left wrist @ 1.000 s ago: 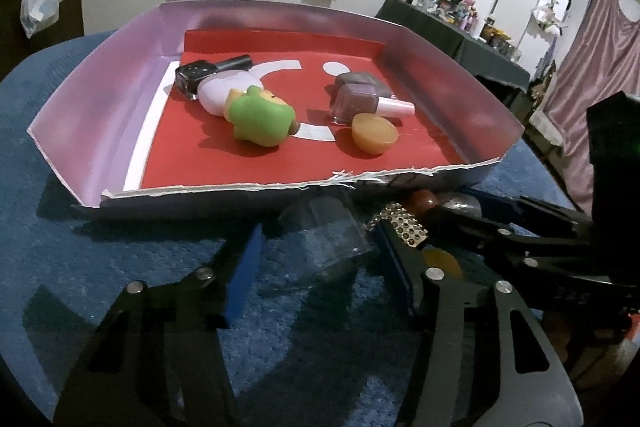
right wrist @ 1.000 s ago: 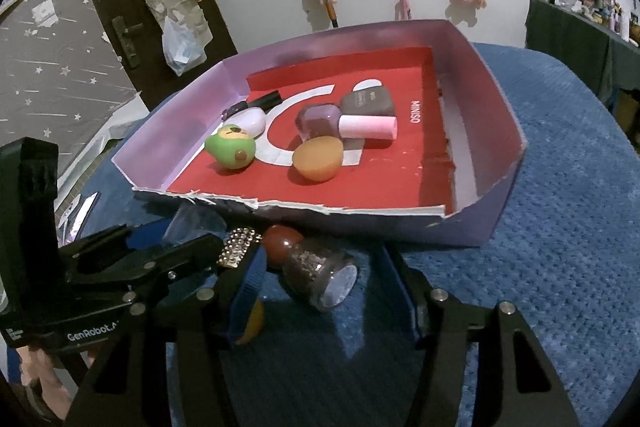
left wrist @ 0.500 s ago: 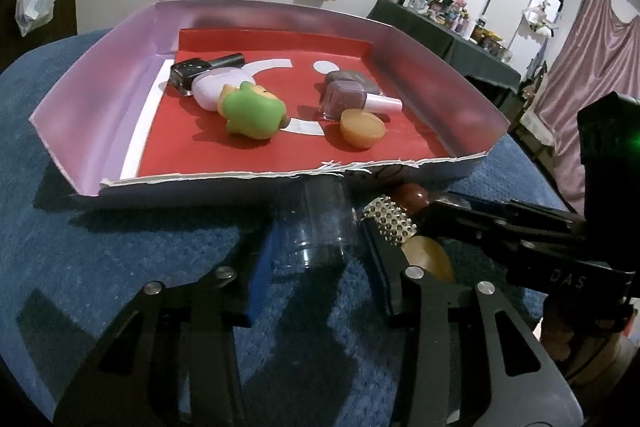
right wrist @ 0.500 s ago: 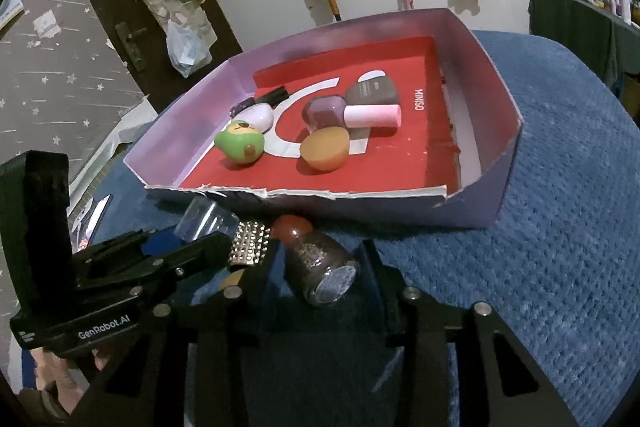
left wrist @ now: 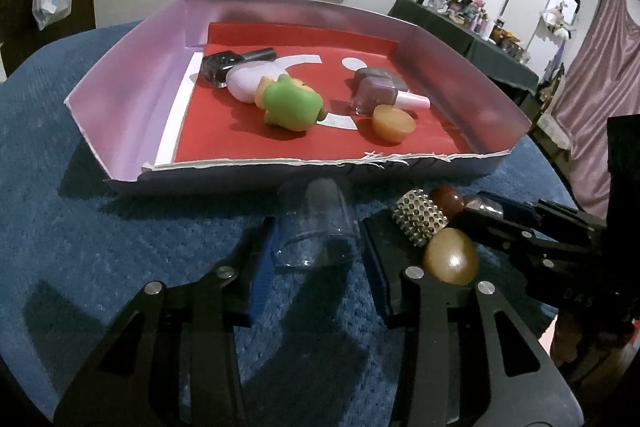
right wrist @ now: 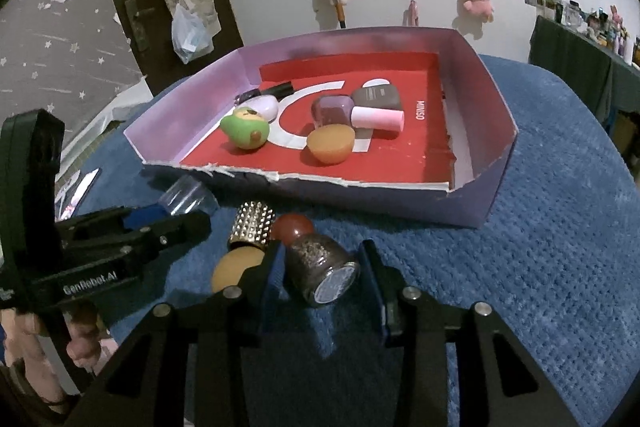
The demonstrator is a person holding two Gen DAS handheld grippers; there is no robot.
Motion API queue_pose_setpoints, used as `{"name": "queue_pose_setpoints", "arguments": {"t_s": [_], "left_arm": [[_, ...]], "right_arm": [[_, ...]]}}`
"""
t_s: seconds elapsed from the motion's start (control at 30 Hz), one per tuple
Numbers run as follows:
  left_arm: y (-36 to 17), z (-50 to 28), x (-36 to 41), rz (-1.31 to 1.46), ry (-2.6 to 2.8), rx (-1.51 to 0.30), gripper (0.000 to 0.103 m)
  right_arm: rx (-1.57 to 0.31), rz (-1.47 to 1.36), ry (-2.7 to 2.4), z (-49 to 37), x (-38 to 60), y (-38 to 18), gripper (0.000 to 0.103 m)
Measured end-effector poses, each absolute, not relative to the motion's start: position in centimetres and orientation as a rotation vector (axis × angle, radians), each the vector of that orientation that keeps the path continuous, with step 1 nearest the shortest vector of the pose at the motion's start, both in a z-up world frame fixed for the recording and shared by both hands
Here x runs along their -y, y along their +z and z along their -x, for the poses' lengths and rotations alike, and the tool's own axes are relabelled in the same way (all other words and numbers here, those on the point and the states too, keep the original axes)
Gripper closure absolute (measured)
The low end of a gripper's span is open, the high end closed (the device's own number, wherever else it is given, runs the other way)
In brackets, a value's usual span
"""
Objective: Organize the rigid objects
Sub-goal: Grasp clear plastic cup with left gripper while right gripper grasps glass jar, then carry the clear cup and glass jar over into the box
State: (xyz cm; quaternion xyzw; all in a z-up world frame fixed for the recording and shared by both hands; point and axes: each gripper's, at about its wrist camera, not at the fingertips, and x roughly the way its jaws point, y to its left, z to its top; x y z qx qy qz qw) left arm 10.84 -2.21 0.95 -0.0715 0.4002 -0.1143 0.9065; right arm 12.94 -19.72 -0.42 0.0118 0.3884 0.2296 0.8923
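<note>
Five things lie already in the tray (left wrist: 132, 75) (two polish bottles among them). My left gripper (left wrist: 316, 247) clamps the clear cup (left wrist: 318, 223), my right gripper (right wrist: 322, 271) the glitter bottle (right wrist: 320, 267). The studded bottle (right wrist: 242, 247) waits on the cloth.

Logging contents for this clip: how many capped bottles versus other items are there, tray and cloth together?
Capped bottles: 4 (dark bottle, purple bottle, glittery bottle, amber bottle)
Other tray items: 4 (green toy, lilac egg, orange dome, grey block)
Clear cup: 1
Total: 9
</note>
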Motion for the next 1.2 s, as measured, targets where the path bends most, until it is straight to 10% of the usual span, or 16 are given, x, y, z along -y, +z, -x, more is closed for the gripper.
{"name": "queue_pose_setpoints", "arguments": {"t_s": [1.2], "left_arm": [[3.1, -8.7, 1.3, 0.174, -0.279, -0.745, 0.065]], "right_arm": [[-0.738, -0.048, 0.552, -11.3, 18.6, 2.4, 0.064]]}}
